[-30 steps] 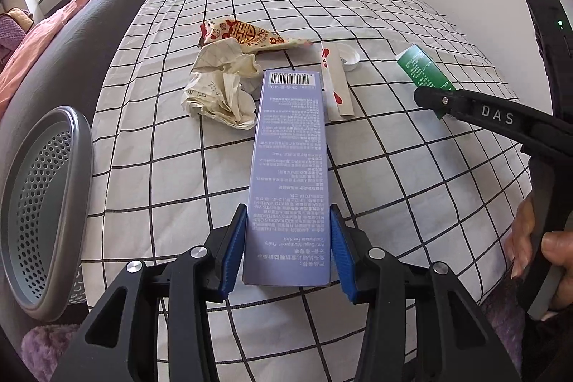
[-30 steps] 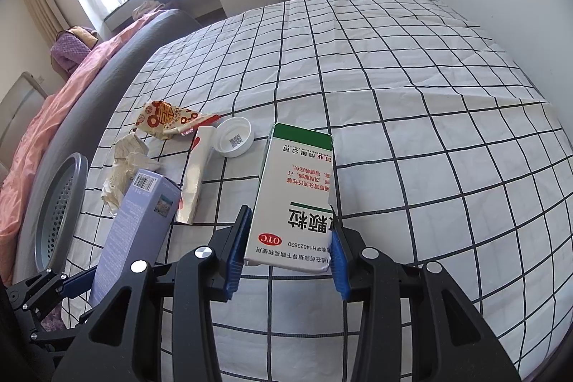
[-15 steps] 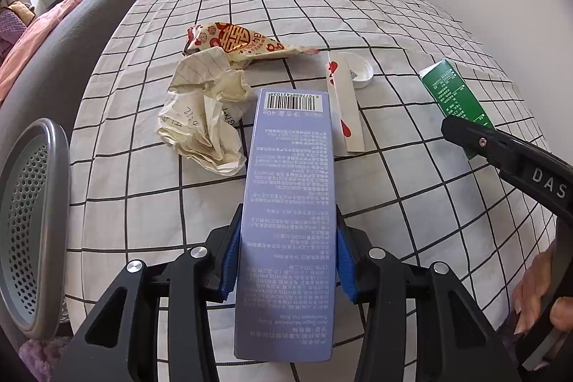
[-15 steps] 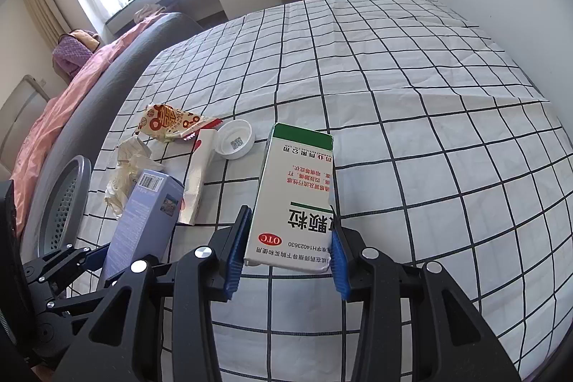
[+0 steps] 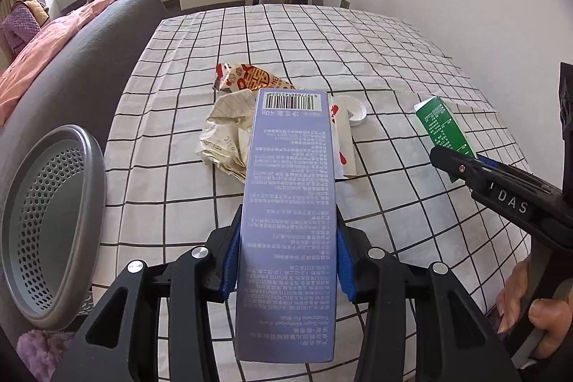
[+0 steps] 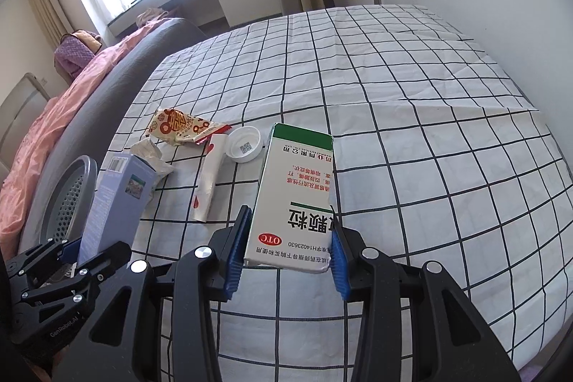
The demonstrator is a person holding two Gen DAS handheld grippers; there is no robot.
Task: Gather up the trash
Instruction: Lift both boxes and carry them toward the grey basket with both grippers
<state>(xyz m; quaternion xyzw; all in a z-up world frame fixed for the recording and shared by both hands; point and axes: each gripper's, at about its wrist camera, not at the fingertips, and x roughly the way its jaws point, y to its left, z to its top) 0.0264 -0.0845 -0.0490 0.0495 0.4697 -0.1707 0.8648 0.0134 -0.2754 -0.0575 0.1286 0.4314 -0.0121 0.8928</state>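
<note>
The lavender toothpaste box (image 5: 288, 224) is clamped across its narrow width between the blue pads of the left gripper (image 5: 286, 260), its long axis running straight out along the fingers so the barcode end points away, above the crumpled paper (image 5: 229, 138). Taking the grey perforated bin (image 5: 50, 231) as the landmark: the box is just to its right and raised off the checked cloth (image 5: 394, 67), and the bin's open mouth faces it, so the left hand is plainly the nearer one (a short swing leftward looks like all it needs). Further from the bin, the right gripper (image 6: 286, 260) is closed on the white-and-green medicine carton (image 6: 293, 196), likewise held lengthwise, lifted above the cloth. Still lying on the cloth, beyond the bin, are the red-patterned wrapper (image 5: 250, 79), the chopstick sleeve (image 5: 342, 145) and the white cap (image 5: 352, 110), untouched.
</note>
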